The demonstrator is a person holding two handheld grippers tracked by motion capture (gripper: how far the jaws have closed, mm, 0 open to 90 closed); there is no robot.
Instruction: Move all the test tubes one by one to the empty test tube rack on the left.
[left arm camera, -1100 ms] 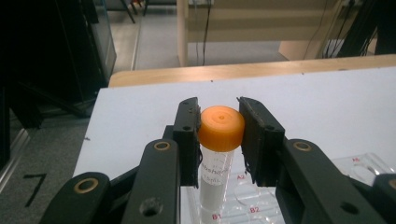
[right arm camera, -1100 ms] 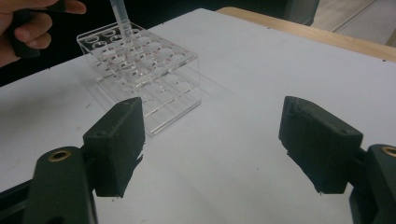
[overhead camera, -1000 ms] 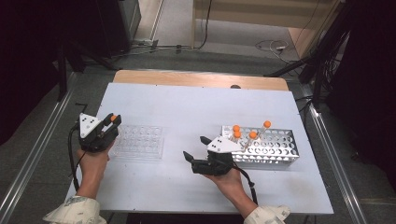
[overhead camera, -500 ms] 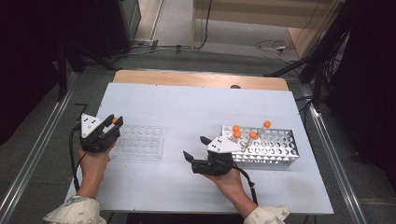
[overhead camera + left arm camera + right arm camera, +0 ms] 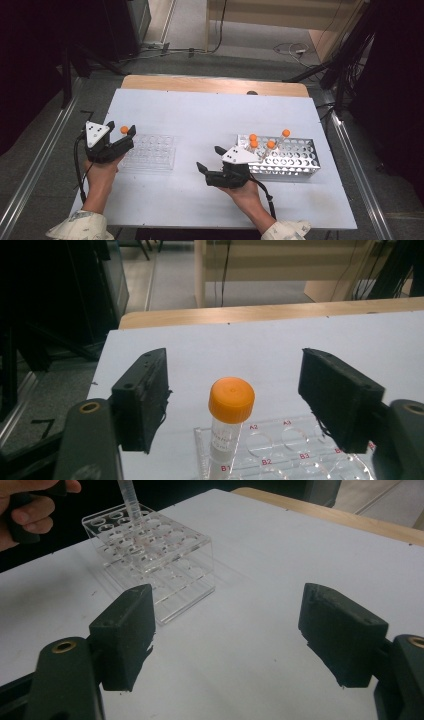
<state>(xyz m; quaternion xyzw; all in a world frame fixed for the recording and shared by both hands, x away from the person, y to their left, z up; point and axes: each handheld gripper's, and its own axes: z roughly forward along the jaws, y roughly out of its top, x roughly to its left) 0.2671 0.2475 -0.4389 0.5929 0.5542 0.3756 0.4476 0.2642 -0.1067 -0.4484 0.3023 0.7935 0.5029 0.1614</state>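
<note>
The orange-capped tube stands upright in the corner well of the clear rack, on the side nearest my left gripper. I have just been opening that gripper's jaws, and they now stand apart on either side of the cap with a gap at each pad, so nothing is clamped. To finish this release well, I would draw the gripper straight back and up from the rack, keeping both pads off the cap so the tube is not tipped or lifted out. My right gripper waits to the right of the rack, jaws apart and empty. The tube is a slim clear plastic vial with faint printing on its wall and a ribbed, bright orange screw cap.
</note>
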